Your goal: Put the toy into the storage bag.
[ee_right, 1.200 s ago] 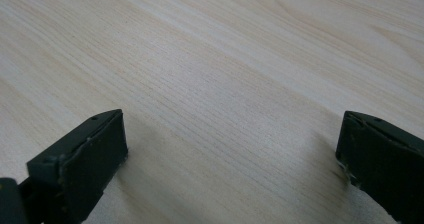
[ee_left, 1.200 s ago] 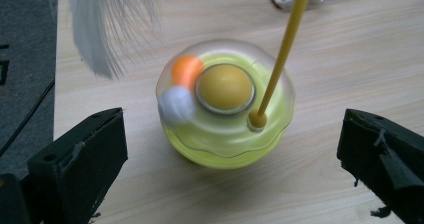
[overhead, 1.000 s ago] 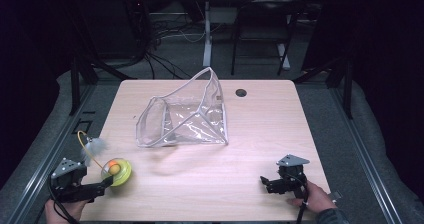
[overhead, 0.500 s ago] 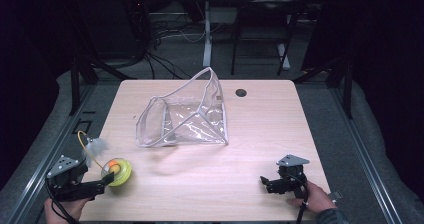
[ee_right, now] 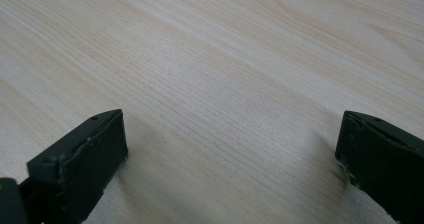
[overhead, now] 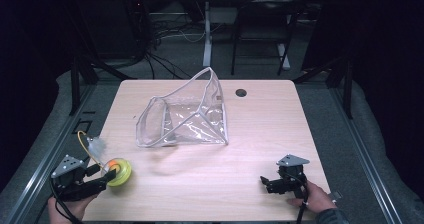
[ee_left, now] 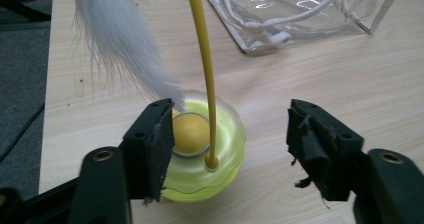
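High view: pale wooden bench [overhead: 260, 134] carrying a clear plastic zip pouch with white piping [overhead: 185, 116] near the middle, toward the far edge, lying on its side with the mouth gaping toward the left edge. Small dark round hole [overhead: 241, 92] near the far edge, right of the pouch. Yellow-green translucent round cat toy [overhead: 119, 171] sitting near the near-left corner, an orange ball in its top, a thin yellow wire wand [overhead: 84, 143] arcing up from it, a white feather tuft [overhead: 96, 145] hanging at the wand's end. Left gripper [overhead: 102, 176] lying low at the near-left corner, tips right at the toy. Right gripper [overhead: 265, 183] resting near the near-right corner, well apart from toy and pouch, pointing toward the left edge.

Left gripper view: jaws having just been closing, now standing about half open with the toy [ee_left: 202, 151] between them. Left jaw just beside the toy's rim, touching or not impossible to tell; right jaw standing apart from it. No grip showing yet. Feather [ee_left: 117, 39] hanging down over the left jaw. Pouch corner [ee_left: 280, 14] lying beyond.

Right gripper view: jaws standing wide apart over bare wood [ee_right: 225, 74], holding nothing.
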Demonstrator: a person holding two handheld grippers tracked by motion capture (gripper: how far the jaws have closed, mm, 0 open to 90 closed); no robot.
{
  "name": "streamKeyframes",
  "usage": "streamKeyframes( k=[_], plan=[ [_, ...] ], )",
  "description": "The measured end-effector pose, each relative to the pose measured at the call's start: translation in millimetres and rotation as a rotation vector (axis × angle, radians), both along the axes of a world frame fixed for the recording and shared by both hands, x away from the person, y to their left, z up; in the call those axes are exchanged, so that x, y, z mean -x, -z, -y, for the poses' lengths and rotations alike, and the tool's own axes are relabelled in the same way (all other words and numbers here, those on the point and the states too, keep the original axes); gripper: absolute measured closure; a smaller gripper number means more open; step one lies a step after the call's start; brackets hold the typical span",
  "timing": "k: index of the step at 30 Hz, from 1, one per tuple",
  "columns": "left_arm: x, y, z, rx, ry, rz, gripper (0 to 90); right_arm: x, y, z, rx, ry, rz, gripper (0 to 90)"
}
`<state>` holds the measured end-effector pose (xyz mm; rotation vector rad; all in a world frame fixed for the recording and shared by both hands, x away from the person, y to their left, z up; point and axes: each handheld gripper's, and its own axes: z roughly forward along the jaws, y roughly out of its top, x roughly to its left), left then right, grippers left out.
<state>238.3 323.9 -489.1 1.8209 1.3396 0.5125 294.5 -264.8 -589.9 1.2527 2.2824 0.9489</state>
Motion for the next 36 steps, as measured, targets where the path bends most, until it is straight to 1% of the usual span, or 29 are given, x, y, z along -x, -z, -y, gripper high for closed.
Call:
streamKeyframes(
  k=[6,13,17,20,23,25,26,29,36],
  plan=[
    [-0.6,-3.7,0.4,-0.006,0.003,0.010,48.0,0.0,0.0,0.0,0.000,0.000,0.000,0.0],
    [-4.1,-5.5,1.4,-0.029,-0.007,-0.006,62.0,0.0,0.2,-0.1,-0.003,0.001,0.002,0.0],
    [-4.3,-6.2,2.2,-0.024,-0.007,-0.007,70.0,0.0,0.1,0.0,0.000,0.000,0.001,0.0],
    [-4.4,-5.8,2.7,-0.031,-0.008,-0.012,76.5,0.0,0.0,0.0,0.000,0.000,0.000,0.0],
    [-4.8,-5.2,2.5,-0.031,-0.009,-0.017,81.2,0.0,0.0,0.0,0.000,0.000,0.000,0.0],
    [-5.3,-5.0,2.6,-0.033,-0.010,-0.020,83.3,0.0,0.2,-0.1,-0.003,0.001,0.002,0.0],
    [-5.8,-5.0,2.9,-0.040,-0.010,-0.028,84.6,0.0,0.0,0.0,0.000,0.000,0.000,0.0],
    [-6.2,-4.8,3.1,-0.039,-0.013,-0.029,87.0,0.0,0.0,0.0,0.000,0.000,0.000,0.0],
    [-10.3,-7.6,4.3,-0.059,0.003,-0.042,87.7,0.0,0.2,-0.1,-0.003,0.001,0.002,0.0]
  ],
)
